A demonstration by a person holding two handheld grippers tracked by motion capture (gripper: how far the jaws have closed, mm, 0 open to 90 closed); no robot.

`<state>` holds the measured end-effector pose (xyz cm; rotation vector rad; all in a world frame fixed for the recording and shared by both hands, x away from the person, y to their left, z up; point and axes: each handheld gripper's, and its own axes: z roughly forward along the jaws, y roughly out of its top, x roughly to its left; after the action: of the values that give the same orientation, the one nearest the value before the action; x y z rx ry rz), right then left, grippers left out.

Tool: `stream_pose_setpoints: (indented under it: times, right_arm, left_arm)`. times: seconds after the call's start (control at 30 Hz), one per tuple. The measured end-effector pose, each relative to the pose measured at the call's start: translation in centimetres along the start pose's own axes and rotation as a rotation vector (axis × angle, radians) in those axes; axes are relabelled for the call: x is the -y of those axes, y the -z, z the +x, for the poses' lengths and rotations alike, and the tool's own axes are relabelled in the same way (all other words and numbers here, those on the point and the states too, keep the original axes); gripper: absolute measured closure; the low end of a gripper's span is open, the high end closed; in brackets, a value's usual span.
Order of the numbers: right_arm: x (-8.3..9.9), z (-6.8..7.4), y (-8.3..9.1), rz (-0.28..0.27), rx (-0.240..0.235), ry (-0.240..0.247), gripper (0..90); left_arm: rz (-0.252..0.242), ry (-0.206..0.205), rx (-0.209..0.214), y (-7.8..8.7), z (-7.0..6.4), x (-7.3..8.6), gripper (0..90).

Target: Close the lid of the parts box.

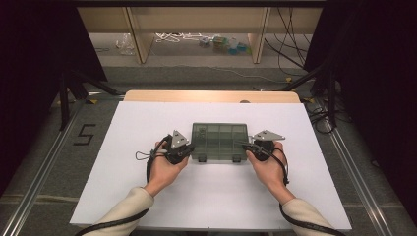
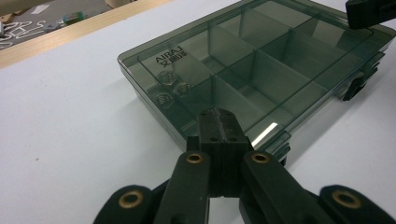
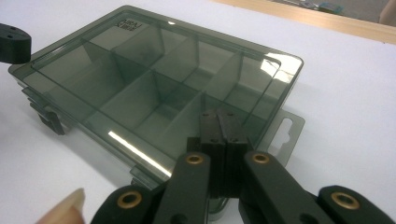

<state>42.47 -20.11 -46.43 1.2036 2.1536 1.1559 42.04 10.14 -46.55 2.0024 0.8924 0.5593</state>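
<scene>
We see a flat box (image 1: 219,141) of dark see-through plastic in the middle of the frame, lying on the white surface (image 1: 147,196). Its lid is shut. Inside are walls that split it into small rooms, and one corner room seems to hold a few small metal bits. The left gripper (image 1: 189,150) and right gripper (image 1: 244,146) sit at its near corners, fingers pressed together on nothing.

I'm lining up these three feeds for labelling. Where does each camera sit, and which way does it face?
High view: above the person's side, looking forward and down at the table; both forearms, left gripper, right gripper.
Left gripper view: rides the left gripper, jaws together, facing the compartment box.
Right gripper view: rides the right gripper, jaws together, facing it from the opposite end.
All share the closed box.
</scene>
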Motion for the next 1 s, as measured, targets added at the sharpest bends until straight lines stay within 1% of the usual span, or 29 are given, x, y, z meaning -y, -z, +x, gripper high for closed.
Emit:
stream_pose_setpoints:
  times: [0.07,0.1,0.13,0.17,0.2,0.23,0.27,0.3,0.33,0.37,0.4,0.43,0.5,0.53,0.57,0.6,0.63,0.7,0.73,0.8,0.83,0.9,0.93,1.0]
  right_arm:
    - [0.0,0.0,-0.1,-0.017,0.013,0.012,90.0]
    - [0.0,0.1,-0.1,-0.014,0.004,-0.002,90.0]
    - [0.0,0.0,0.0,-0.012,0.002,-0.002,90.0]
    - [0.0,0.0,0.1,-0.01,0.018,0.001,90.0]
    - [0.1,0.0,0.1,-0.02,0.003,-0.007,90.0]
    - [0.1,-0.1,0.1,-0.033,0.008,-0.002,90.0]
    - [0.1,0.0,0.2,-0.046,0.007,-0.002,87.9]
    - [0.1,-0.1,0.4,-0.056,0.018,0.003,85.1]
    - [0.1,-0.2,0.5,-0.071,0.017,0.005,83.5]
    - [0.0,-0.2,0.7,-0.093,0.01,0.003,82.2]
    - [0.0,-0.3,1.0,-0.093,0.014,0.002,80.4]
    - [0.0,-0.4,1.2,-0.096,0.014,0.001,77.4]
    - [0.0,-0.5,1.7,-0.121,0.004,0.009,71.4]
    - [0.0,-0.6,1.9,-0.134,0.009,0.02,68.7]
    - [0.0,-0.7,2.0,-0.166,0.002,0.034,65.6]
    - [0.1,-0.7,2.3,-0.17,-0.021,0.03,63.2]
    - [0.2,-0.8,2.6,-0.172,0.002,0.056,61.1]
    - [0.4,-0.8,2.9,-0.185,-0.017,0.057,56.8]
    - [0.5,-0.8,3.1,-0.201,-0.02,0.058,54.3]
    - [0.7,-0.9,3.7,-0.211,-0.029,0.077,48.3]
    - [0.8,-1.0,3.9,-0.224,-0.034,0.075,46.1]
    - [1.1,-1.1,4.4,-0.237,-0.043,0.086,43.1]
    - [1.3,-1.1,4.5,-0.238,-0.057,0.076,42.5]
    - [1.7,-1.3,5.2,-0.229,-0.063,0.067,40.2]
  left_arm:
    - [0.0,0.006,0.007,0.0,0.1,0.0,90.0]
    - [-0.004,0.008,0.005,0.0,0.0,0.0,90.0]
    - [-0.008,0.006,0.008,0.0,0.1,0.0,90.0]
    - [-0.013,0.009,0.01,0.0,0.1,0.0,90.0]
    - [-0.034,0.025,0.008,-0.1,0.0,0.0,90.0]
    - [-0.036,0.026,0.014,0.0,0.0,0.0,90.0]
    - [-0.034,0.012,0.014,0.2,0.1,-0.1,89.8]
    - [-0.039,0.01,0.007,0.3,0.1,-0.2,85.7]
    - [-0.073,0.012,0.006,0.5,0.0,-0.3,84.4]
    - [-0.084,-0.001,0.011,0.8,0.1,-0.5,81.9]
    - [-0.1,0.004,0.008,1.0,0.0,-0.6,81.4]
    - [-0.111,0.0,0.005,1.4,0.0,-0.7,80.1]
    - [-0.143,-0.007,0.01,2.1,0.0,-0.9,74.2]
    - [-0.157,-0.009,0.01,2.4,0.0,-1.0,69.2]
    - [-0.169,-0.014,0.016,2.8,0.1,-1.0,65.5]
    - [-0.176,-0.01,0.024,3.1,0.2,-0.9,61.6]
    - [-0.181,-0.009,0.033,3.3,0.2,-0.9,57.8]
    - [-0.186,-0.01,0.049,3.9,0.3,-0.7,52.1]
    - [-0.198,-0.018,0.055,4.3,0.4,-0.5,49.3]
    - [-0.201,-0.025,0.05,4.9,0.4,-0.2,40.6]
    - [-0.203,-0.027,0.051,5.2,0.4,-0.1,36.9]
    - [-0.212,-0.024,0.067,5.9,0.5,0.3,32.7]
    - [-0.219,-0.021,0.075,6.4,0.5,0.5,31.2]
    - [-0.231,-0.025,0.08,7.0,0.6,0.9,28.7]
